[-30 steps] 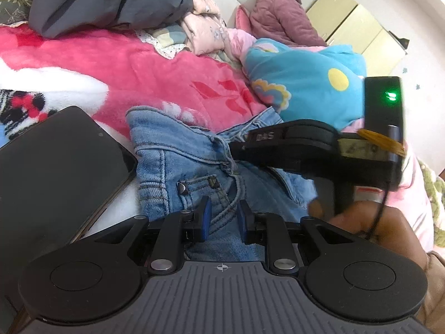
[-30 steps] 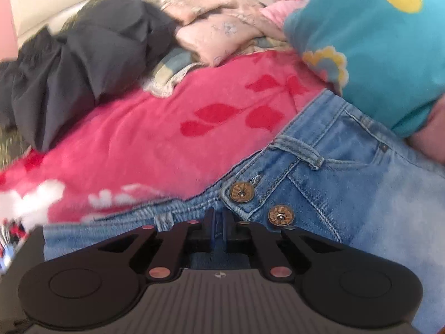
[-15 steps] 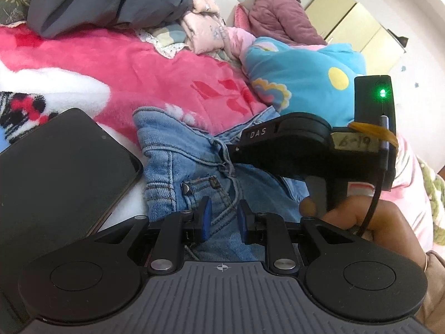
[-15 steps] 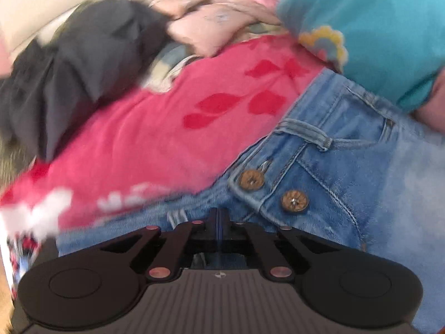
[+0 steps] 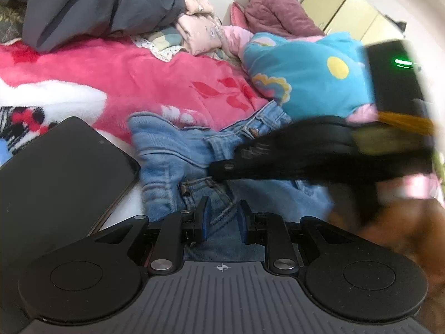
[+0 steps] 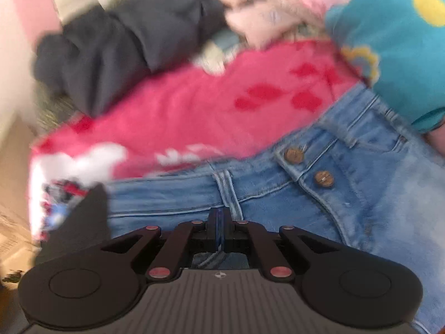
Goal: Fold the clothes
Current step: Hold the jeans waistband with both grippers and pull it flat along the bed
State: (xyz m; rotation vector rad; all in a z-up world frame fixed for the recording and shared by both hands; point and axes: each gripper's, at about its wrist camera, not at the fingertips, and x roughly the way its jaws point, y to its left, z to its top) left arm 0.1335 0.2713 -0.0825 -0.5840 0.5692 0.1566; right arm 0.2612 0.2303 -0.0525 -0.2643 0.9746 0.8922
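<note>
Light blue jeans (image 5: 172, 161) lie crumpled on a pink blanket (image 5: 139, 78), waistband and two brass buttons (image 6: 293, 154) showing. My left gripper (image 5: 223, 218) is shut on a fold of denim near the fly. My right gripper (image 6: 219, 222) is shut, its tips against the waistband just below a belt loop (image 6: 226, 192). I cannot tell whether any denim is pinched there. In the left wrist view the right gripper (image 5: 219, 169) reaches in from the right, blurred, held by a hand (image 5: 403, 228).
A black phone-like slab (image 5: 61, 172) lies just left of the jeans. A blue cushion (image 5: 311, 83) presses on their far right edge. A dark grey garment (image 5: 97, 2) and pink clothes (image 5: 200, 33) lie at the back. A person in a mauve jacket (image 5: 278, 11) lies beyond.
My right gripper closed its small gap and slid left along the waistband, so the buttons now sit further right in its view. The left gripper kept its hold and barely moved.
</note>
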